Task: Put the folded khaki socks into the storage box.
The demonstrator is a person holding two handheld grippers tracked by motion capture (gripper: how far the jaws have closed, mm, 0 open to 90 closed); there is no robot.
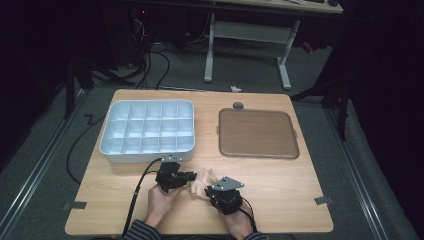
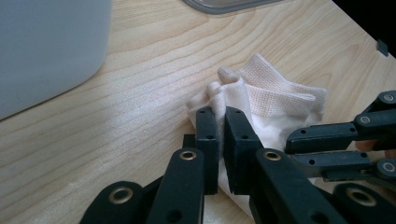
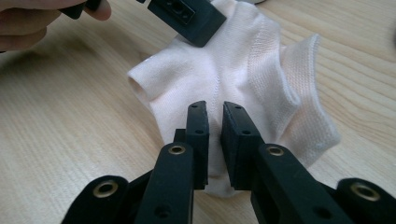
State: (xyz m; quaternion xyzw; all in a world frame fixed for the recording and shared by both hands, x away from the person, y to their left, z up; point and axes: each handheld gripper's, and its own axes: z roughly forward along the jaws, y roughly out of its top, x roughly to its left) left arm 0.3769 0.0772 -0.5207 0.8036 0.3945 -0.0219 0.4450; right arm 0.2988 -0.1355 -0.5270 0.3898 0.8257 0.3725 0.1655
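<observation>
Sock [image 3: 233, 70] unmarked, pinched by both grippers

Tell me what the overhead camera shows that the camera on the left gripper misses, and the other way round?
The high view alone shows the brown tray and the box's grid of compartments. The left gripper view alone shows the left gripper shut on a fold of the sock. Both show the sock, the box, the wooden table and the right gripper.
</observation>
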